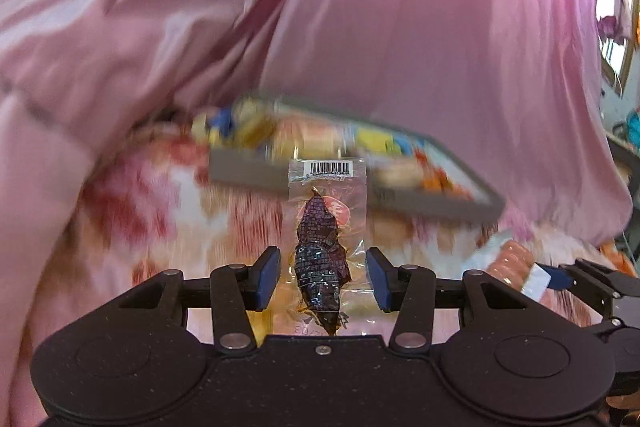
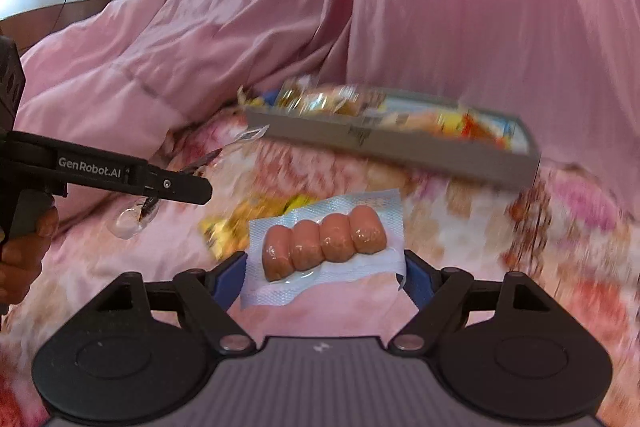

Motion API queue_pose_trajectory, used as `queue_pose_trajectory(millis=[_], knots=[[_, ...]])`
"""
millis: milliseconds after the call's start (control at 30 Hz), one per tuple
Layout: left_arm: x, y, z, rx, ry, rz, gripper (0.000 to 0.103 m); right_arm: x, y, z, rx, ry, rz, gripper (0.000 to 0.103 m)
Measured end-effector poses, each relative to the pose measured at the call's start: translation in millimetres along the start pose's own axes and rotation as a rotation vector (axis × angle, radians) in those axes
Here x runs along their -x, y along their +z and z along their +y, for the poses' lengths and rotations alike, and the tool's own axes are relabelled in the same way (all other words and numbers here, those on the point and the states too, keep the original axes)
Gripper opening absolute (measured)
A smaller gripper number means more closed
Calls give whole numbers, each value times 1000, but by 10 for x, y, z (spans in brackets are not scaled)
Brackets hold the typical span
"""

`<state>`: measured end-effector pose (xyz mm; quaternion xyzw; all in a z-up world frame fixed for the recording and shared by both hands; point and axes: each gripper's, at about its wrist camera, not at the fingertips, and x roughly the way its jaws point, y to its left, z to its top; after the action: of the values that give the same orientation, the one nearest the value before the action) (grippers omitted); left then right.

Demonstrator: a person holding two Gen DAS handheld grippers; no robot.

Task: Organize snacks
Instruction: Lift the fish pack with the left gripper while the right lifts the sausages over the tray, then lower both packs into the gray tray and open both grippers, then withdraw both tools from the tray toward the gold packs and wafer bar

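My left gripper (image 1: pixel 324 279) is shut on a clear packet with a dark snack (image 1: pixel 320 251) inside. The packet stands lengthwise between the blue pads, barcode end pointing away. The right wrist view shows this gripper (image 2: pixel 192 183) at the left, carrying the packet (image 2: pixel 140 215) above the bed. My right gripper (image 2: pixel 326 275) is shut on a clear packet of small pink sausages (image 2: pixel 324 241), held flat by its side edges. That sausage packet (image 1: pixel 512 263) and the right gripper (image 1: pixel 560 275) show at the right edge of the left wrist view. A grey box (image 2: pixel 380 143) of snacks lies beyond both grippers.
The grey box (image 1: pixel 352 183) rests on a floral bedsheet (image 1: pixel 180 211). Pink quilted fabric (image 2: pixel 440 7) rises behind and beside it. A yellow snack packet (image 2: pixel 240 223) lies on the sheet just past the sausages. A person's hand (image 2: pixel 20 255) grips the left tool's handle.
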<state>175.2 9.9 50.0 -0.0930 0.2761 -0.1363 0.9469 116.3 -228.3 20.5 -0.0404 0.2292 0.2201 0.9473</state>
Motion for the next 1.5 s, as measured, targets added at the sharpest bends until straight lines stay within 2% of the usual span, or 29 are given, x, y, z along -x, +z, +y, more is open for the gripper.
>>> queue_pose_trajectory(millis=[100,233,333,500,733,1100,1267,1300,1367,1500], knots=[[-215,379,54,31,-9,-21,49,-132,289,-176,12,-5,-26,84],[-565,855,78,20,15,-36,49,-432,710,-385,36,-14,-48,84],[-810,1116,86,9,40,-39,49,-725,994,-508,31,-26,-47,84],[-1194,1380,103,10,64,-7,49,-1197,1287,-703,-62,-54,-24,84],[-1476,1410,134,10,86,44,49,-1594,1358,-883,-129,-85,46,84],[-1627,1352,159,-16,115,72,49,-1774,1234,-976,-161,-68,90,87],[-1595,1355,135,-14,114,81,63,-1810,1234,-984,-194,-71,99,92],[-1570,1355,114,-22,117,78,69,-1800,1237,-985,-197,-74,98,93],[-1518,1357,81,-29,123,63,74,-1760,1250,-984,-193,-89,81,100],[-1356,1388,64,-10,113,16,87,-1624,1307,-963,-174,-103,34,103]])
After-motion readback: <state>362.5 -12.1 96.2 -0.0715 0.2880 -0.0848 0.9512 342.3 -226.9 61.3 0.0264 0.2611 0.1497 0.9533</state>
